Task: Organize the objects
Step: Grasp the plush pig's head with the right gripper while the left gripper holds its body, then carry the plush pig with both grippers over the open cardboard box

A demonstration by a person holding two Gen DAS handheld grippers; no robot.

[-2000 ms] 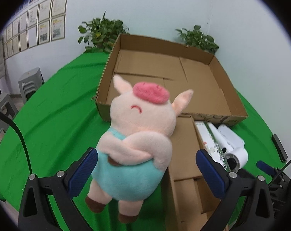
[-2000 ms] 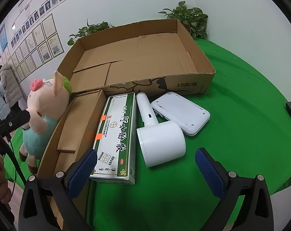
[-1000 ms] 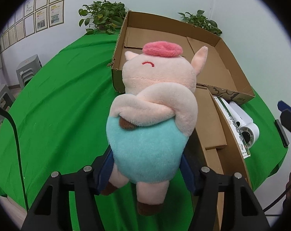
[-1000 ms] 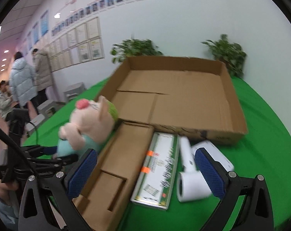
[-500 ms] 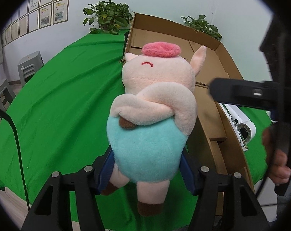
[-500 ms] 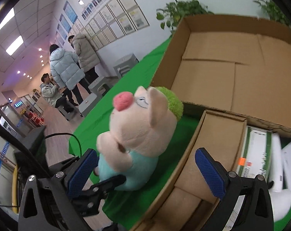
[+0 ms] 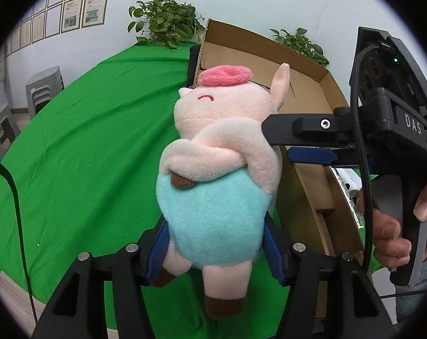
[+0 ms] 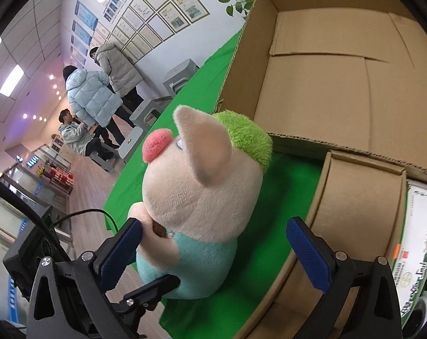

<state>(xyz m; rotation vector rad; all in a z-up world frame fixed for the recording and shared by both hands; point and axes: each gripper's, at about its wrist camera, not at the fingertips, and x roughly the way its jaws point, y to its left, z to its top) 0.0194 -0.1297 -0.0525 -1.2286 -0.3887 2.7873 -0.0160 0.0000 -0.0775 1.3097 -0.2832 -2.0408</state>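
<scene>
Left gripper: blue pads pinching the plush pig at its teal belly, toy held clear of the green tablecloth, head up and facing away from the left wrist camera. Right gripper: jaws spread wide, pads on either side of the pig's shoulders; left pad looks to be at or just beside the toy's arm, right pad well apart from it, so no second grip yet. In the left view the right tool reaches in from the right, a hand on its handle, one finger lying against the pig's shoulder. Large open cardboard box sits beyond the pig, floor bare as far as visible; nothing stowed in it. Smaller cardboard piece lies in front of the large box, and a green-and-white carton beside that, both on the cloth. A white item at the far right edge is too cropped to identify. Judgement: task is early. One item is lifted, none placed; looks like a handover or two-handed carry is being set up. Remaining: pig into box, then the carton and the other loose items.
</scene>
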